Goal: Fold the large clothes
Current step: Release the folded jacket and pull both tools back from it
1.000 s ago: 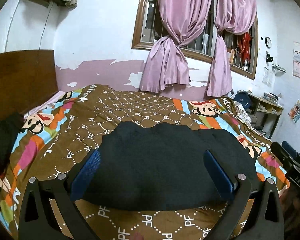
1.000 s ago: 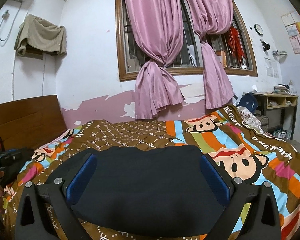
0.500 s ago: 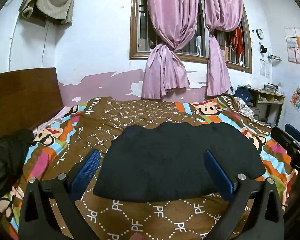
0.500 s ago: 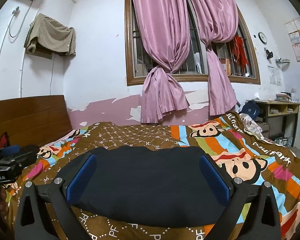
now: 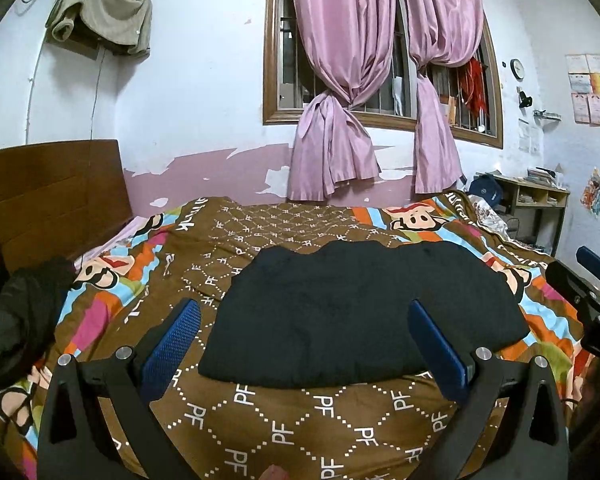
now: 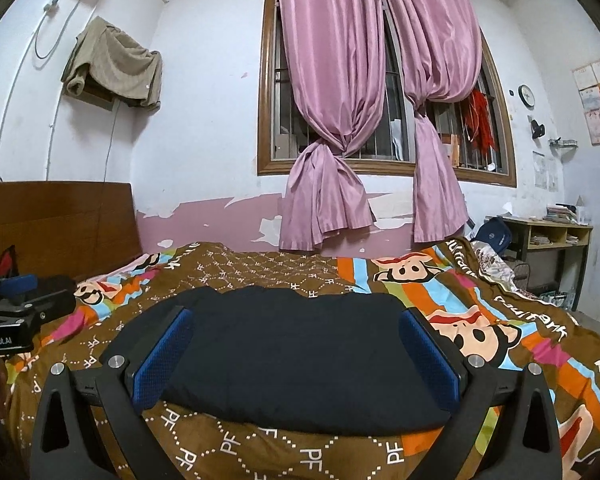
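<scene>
A dark navy garment [image 5: 356,312] lies folded in a flat rectangle on the patterned bedspread [image 5: 284,428]; it also shows in the right wrist view [image 6: 296,356]. My left gripper [image 5: 304,312] is open and empty, held above the bed short of the garment's near edge. My right gripper [image 6: 296,320] is open and empty, hovering near the garment's near edge. The right gripper shows at the right edge of the left wrist view [image 5: 588,300]. The left gripper shows at the left edge of the right wrist view [image 6: 16,312].
A dark bundle of clothes [image 5: 16,312] lies at the bed's left by the wooden headboard [image 5: 48,192]. A window with tied pink curtains [image 5: 352,92] is behind the bed. A desk [image 5: 540,204] stands at the right wall.
Both grippers have pulled back and up from the folded garment, so more bedspread shows in front of it. Both stay open. The garment has not moved.
</scene>
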Motion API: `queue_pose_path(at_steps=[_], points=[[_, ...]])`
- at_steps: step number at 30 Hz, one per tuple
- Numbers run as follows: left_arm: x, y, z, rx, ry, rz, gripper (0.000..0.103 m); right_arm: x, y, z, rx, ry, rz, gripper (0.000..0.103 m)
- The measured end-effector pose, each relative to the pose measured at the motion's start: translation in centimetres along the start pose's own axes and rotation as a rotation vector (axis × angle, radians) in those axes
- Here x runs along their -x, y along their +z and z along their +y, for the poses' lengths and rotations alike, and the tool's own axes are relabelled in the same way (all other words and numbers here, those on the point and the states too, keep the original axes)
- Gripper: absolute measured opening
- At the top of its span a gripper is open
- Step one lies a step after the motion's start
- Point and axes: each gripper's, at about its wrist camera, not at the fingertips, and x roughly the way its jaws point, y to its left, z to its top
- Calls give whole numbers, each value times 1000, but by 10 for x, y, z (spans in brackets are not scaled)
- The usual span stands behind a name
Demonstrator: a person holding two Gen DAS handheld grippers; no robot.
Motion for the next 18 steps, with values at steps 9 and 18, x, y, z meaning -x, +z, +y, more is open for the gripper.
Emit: queue_pose_path(at_steps=[9,18], points=[[8,-17,6,19,-2,14,101,10,-14,10,2,-3,49,103],[25,-39,7,34,13,13,101,26,-33,23,17,-36,104,103]])
